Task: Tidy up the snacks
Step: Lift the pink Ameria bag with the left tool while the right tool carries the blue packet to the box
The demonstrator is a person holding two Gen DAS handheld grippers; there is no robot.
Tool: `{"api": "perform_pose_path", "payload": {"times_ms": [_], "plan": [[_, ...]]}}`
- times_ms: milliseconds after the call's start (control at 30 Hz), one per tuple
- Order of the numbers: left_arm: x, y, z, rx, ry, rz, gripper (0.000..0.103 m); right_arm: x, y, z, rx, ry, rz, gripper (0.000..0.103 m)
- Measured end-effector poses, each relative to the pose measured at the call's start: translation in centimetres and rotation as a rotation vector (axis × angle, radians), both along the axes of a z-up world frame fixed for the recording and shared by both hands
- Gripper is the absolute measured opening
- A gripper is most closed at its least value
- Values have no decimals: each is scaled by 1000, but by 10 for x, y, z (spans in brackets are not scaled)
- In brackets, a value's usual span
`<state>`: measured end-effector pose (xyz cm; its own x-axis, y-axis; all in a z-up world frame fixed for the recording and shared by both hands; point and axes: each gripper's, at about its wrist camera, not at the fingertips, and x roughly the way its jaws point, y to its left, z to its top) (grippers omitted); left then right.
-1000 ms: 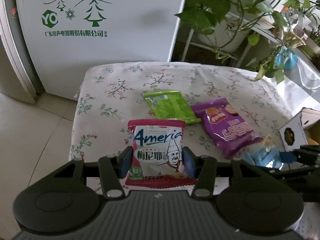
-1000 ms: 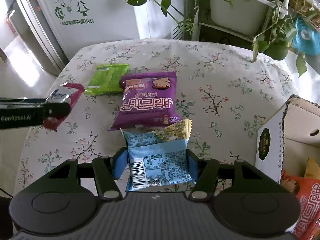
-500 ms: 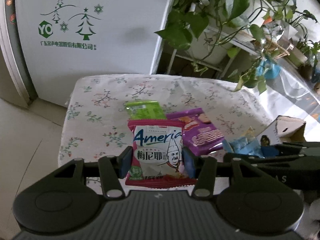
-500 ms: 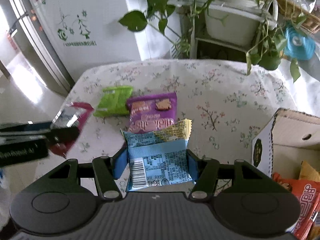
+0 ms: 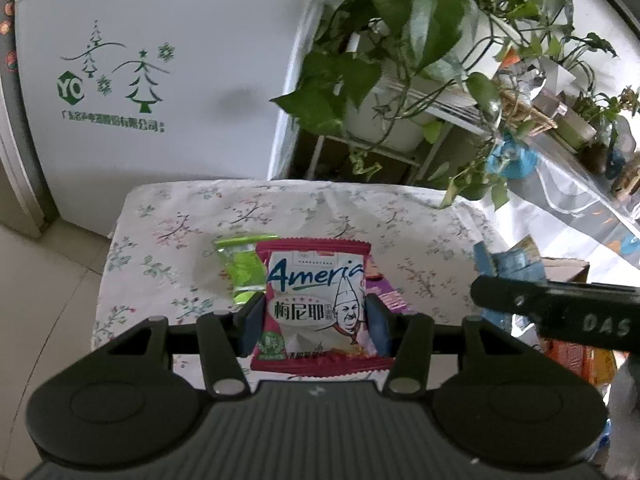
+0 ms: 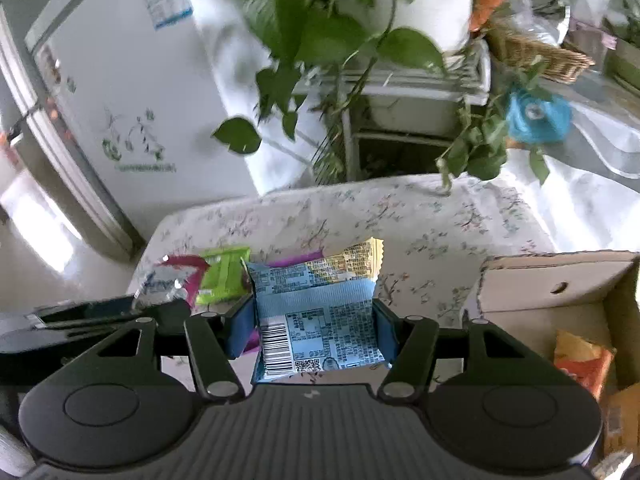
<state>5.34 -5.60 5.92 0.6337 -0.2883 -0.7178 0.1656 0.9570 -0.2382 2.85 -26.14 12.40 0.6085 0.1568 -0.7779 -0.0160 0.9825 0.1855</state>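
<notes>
A: Status on left gripper (image 5: 314, 322)?

B: Clamped on red-and-white snack packet (image 5: 316, 304), pads pressing both side edges, packet upright and facing the lens. Lifted clear of floral tablecloth (image 5: 180, 216). Edge grip likely chosen to keep the bag flat and stop it swinging during carry.

A: Right gripper (image 6: 314, 326)?

B: Same story. Closed on light blue packet (image 6: 316, 308), barcode side toward camera, yellow end sticking up past the fingertips. Jaws moderately apart, set by packet width, nothing spare. Also off the table.

A: Destination?

B: Cardboard box (image 6: 560, 280) at right edge of table, open top, orange packets (image 6: 580, 364) already inside. Probably the collection bin; right side sits nearer to it. From left wrist view, only a strip of box visible behind the right tool body.

A: Left on table?

B: Green packet (image 5: 240, 268) and purple packet (image 5: 386, 298), lying flat, side by side near table centre, partly hidden behind held bags. Contact between the two: cannot tell.

A: Why both raised together?

B: Guess: two-at-once transfer, fewer trips. Height gives clearance over box wall.

A: Risks?

B: Crowding at box mouth, tools close together. Potted plant (image 6: 320, 40) leaves hanging over far table edge, well away from carry path.
</notes>
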Motion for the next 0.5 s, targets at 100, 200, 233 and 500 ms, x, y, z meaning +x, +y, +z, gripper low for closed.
{"api": "perform_pose_path", "payload": {"times_ms": [100,200,233,500], "plan": [[0,-8,2,-9,-7,-7,52,-7,-7,8,18,-25,-49,67],[0,-16,5,-20,-15,-13,52,-18,-13,16,11,-51,-96,67],[0,-18,6,-23,-17,-14,52,-22,-16,18,13,-58,-112,67],[0,-37,10,-18,-50,-34,52,-40,-39,22,37,-78,-210,67]]}}
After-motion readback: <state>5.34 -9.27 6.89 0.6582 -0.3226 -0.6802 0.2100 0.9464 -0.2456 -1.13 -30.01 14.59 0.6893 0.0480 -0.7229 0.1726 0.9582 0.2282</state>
